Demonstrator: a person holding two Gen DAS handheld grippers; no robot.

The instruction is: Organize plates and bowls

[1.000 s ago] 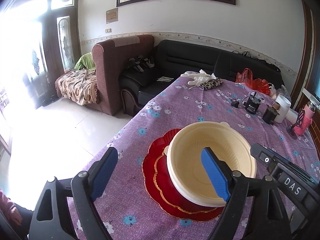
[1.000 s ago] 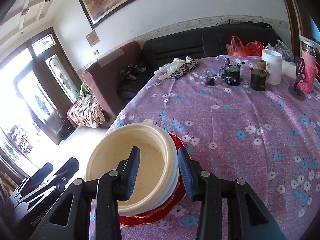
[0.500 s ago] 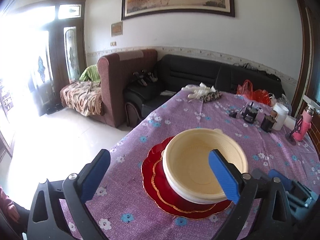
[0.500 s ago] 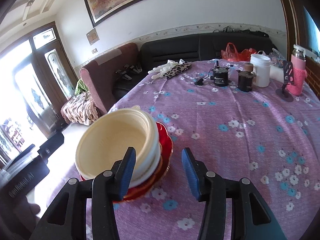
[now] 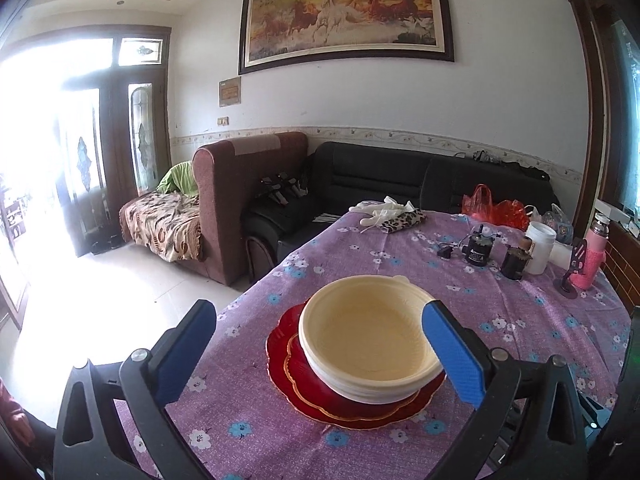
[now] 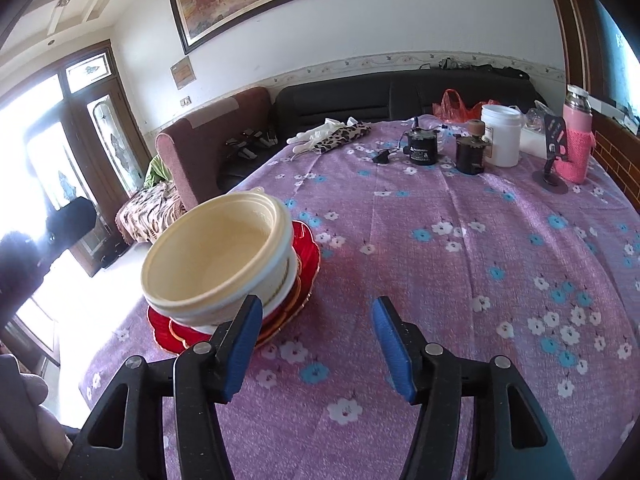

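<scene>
Nearest me, my left gripper (image 5: 320,352) has opened to full spread and backed off; nothing is between its pads. My right gripper (image 6: 316,344) has also released: its jaws are opening, empty, and now sit beside the stack rather than over the rim they straddled a second ago. Beyond them, the cream bowls (image 5: 370,338) rest nested on the red plates (image 5: 288,364) near the table (image 6: 460,280) edge. I judge the stacking step complete. Farther back, jars (image 6: 501,135) and a pink bottle (image 6: 576,140) stand untouched.
</scene>
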